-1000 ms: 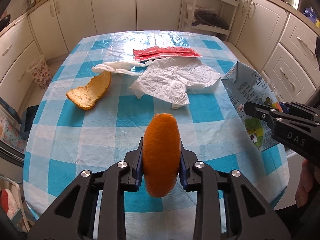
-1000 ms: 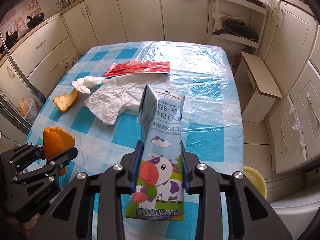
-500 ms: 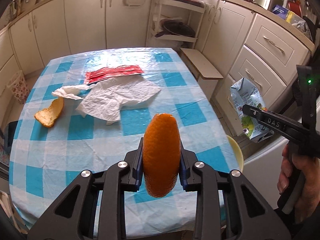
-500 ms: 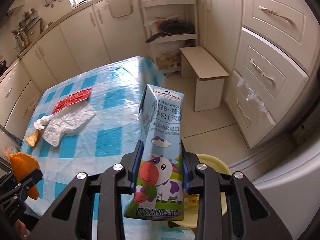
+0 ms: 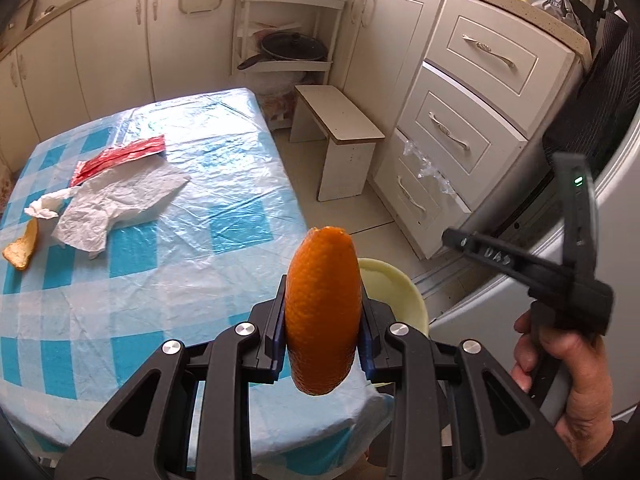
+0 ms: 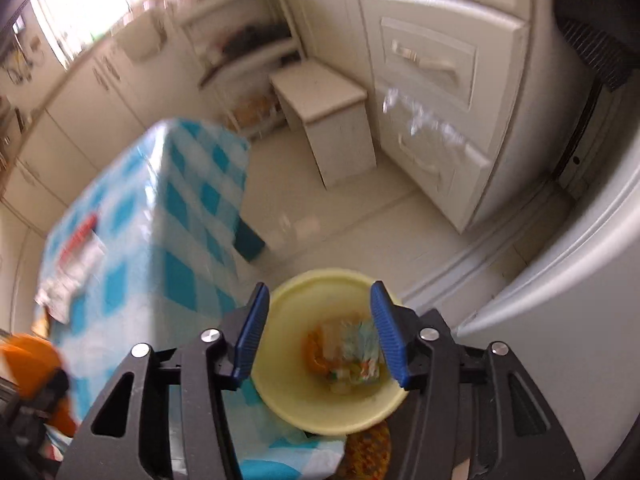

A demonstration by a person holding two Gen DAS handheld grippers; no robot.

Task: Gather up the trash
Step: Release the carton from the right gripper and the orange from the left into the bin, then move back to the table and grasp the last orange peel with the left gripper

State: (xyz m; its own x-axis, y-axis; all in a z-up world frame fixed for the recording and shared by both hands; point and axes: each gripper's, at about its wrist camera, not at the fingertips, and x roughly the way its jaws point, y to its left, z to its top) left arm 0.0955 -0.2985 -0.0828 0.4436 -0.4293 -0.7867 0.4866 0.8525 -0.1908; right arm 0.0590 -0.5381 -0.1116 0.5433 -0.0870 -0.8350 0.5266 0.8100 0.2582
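We see the blue-checked surface carrying a red wrapper, crumpled white paper, a tissue and an orange peel.

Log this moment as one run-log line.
left gripper: shut on peel | right gripper: open over bin | carton: in bin | table: tissue, wrapper left

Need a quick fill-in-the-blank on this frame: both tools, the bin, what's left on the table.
1. The left tool is shut on an orange ____.
2. The right tool hangs open above the yellow ____.
3. The milk carton lies ____ the bin.
4. On the table, a red wrapper lies beside crumpled white ____.

Answers: peel; bin; inside; paper
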